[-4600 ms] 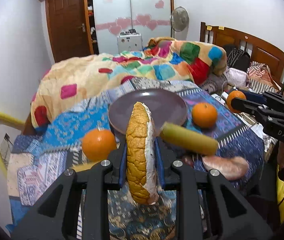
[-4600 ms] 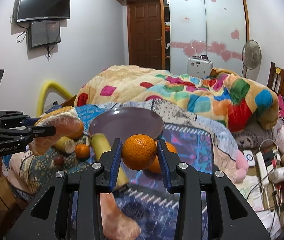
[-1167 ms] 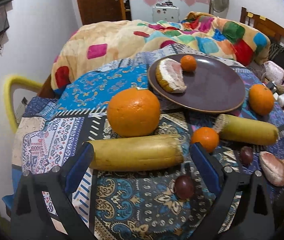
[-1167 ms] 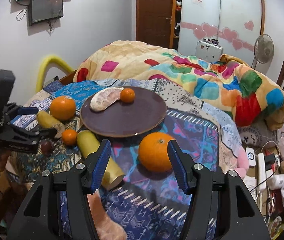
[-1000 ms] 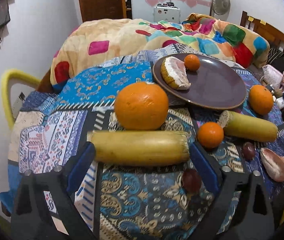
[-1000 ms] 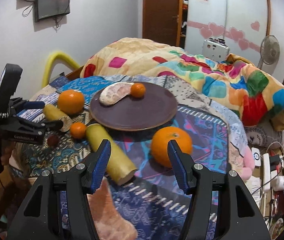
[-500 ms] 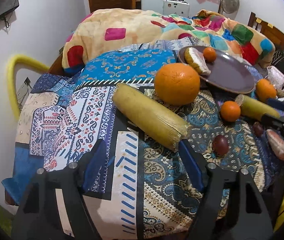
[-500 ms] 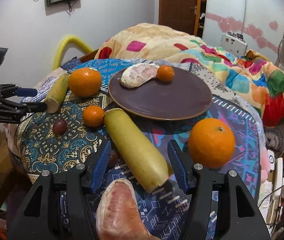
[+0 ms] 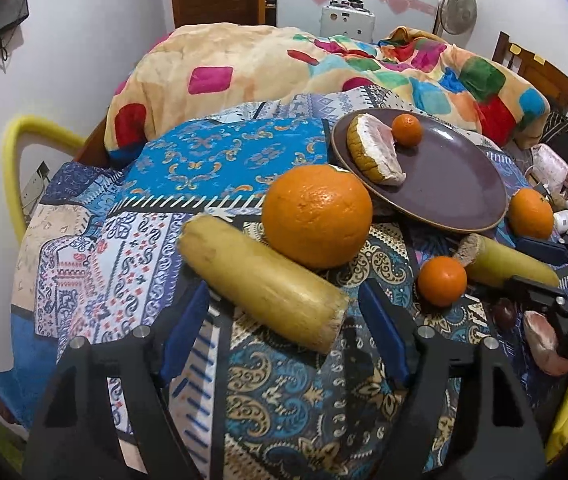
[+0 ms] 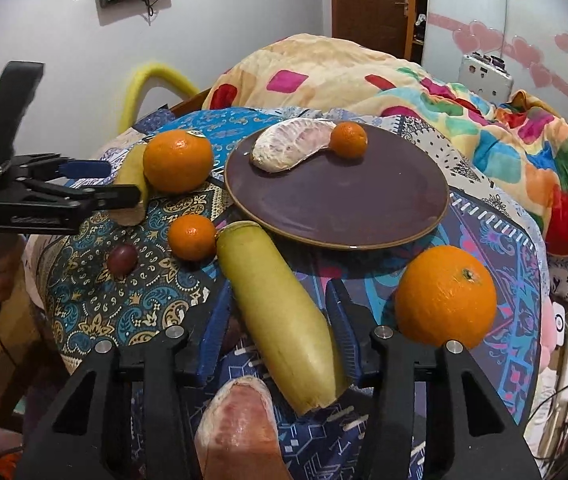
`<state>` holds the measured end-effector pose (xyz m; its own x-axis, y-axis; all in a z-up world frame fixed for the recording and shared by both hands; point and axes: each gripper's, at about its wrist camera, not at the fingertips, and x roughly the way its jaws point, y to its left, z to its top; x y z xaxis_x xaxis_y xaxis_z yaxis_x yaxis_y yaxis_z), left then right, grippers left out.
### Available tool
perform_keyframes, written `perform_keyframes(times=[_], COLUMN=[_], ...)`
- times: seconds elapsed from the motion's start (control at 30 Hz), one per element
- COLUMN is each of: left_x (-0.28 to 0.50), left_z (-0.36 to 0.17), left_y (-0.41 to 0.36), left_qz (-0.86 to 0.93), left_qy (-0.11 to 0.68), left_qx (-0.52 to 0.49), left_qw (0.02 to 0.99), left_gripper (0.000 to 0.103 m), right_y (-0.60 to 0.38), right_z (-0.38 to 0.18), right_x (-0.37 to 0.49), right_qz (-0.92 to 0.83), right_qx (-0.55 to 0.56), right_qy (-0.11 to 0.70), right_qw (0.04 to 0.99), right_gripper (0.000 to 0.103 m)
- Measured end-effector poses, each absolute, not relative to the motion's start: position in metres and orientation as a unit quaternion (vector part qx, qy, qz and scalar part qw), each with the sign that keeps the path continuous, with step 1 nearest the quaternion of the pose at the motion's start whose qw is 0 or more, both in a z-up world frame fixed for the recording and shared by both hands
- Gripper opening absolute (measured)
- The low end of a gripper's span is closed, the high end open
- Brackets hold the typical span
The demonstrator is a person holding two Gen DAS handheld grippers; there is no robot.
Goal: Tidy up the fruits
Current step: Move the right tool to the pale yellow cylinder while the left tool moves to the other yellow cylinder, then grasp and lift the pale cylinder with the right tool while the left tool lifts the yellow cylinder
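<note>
A dark plate [image 9: 455, 184] holds a pomelo wedge [image 9: 371, 152] and a small mandarin [image 9: 406, 130]. My left gripper [image 9: 284, 328] is open around the near end of a yellow banana piece [image 9: 260, 286], beside a large orange [image 9: 317, 216]. My right gripper [image 10: 276, 328] is open around a second banana piece [image 10: 280, 312]. In the right wrist view the plate [image 10: 363, 200] lies ahead, with a large orange [image 10: 445, 298] to the right, a mandarin [image 10: 192, 237], a dark plum [image 10: 122, 259] and a pomelo wedge [image 10: 240, 428] near the fingers.
The fruits lie on a patterned cloth [image 9: 284, 392] over a round table. A colourful quilt [image 9: 323, 68] on the bed lies behind it. A yellow chair back [image 9: 16, 160] stands at the left. Another orange [image 9: 531, 212] sits right of the plate.
Both grippers have come closer to the table and lower. Each now has a banana piece between its open fingers. Earlier they set the pomelo wedge and mandarin on the plate.
</note>
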<state>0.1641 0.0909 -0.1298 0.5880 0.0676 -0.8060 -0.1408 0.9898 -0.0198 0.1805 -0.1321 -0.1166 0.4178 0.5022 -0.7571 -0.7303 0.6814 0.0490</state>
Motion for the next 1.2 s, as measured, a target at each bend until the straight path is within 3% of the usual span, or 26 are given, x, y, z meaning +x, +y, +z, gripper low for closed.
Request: perform_keyframes(times=[0.27, 0.53, 0.73, 1.0, 1.07, 1.13, 1.2], left_x=[0.165, 0.138, 0.117, 0.108, 0.109, 0.113, 0.12], left_z=[-0.145, -0.143, -0.14, -0.131, -0.126, -0.122, -0.12], left_y=[0.096, 0.103, 0.114, 0.123, 0.124, 0.124, 0.124], left_qz=[0.07, 0.045, 0.039, 0.027, 0.026, 0.027, 0.028], left_qy=[0.455, 0.454, 0.463, 0.487, 0.481, 0.476, 0.473], left_qx=[-0.056, -0.057, -0.04, -0.033, -0.03, -0.028, -0.024], left_qw=[0.886, 0.888, 0.885, 0.873, 0.876, 0.879, 0.88], left_gripper=[0.076, 0.045, 0.037, 0.038, 0.044, 0.058, 0.058], right_y=[-0.144, -0.162, -0.165, -0.153, -0.149, -0.145, -0.141], right_z=[-0.114, -0.11, -0.11, -0.109, -0.11, -0.11, -0.111], right_x=[0.175, 0.175, 0.173, 0.178, 0.181, 0.182, 0.184], right_qz=[0.357, 0.342, 0.338, 0.343, 0.342, 0.342, 0.343], right_qx=[-0.136, -0.12, -0.132, -0.165, -0.174, -0.181, -0.187], right_qy=[0.385, 0.39, 0.395, 0.405, 0.405, 0.406, 0.408], right_qw=[0.84, 0.846, 0.844, 0.832, 0.83, 0.828, 0.825], right_gripper=[0.038, 0.032, 0.032, 0.033, 0.033, 0.033, 0.034])
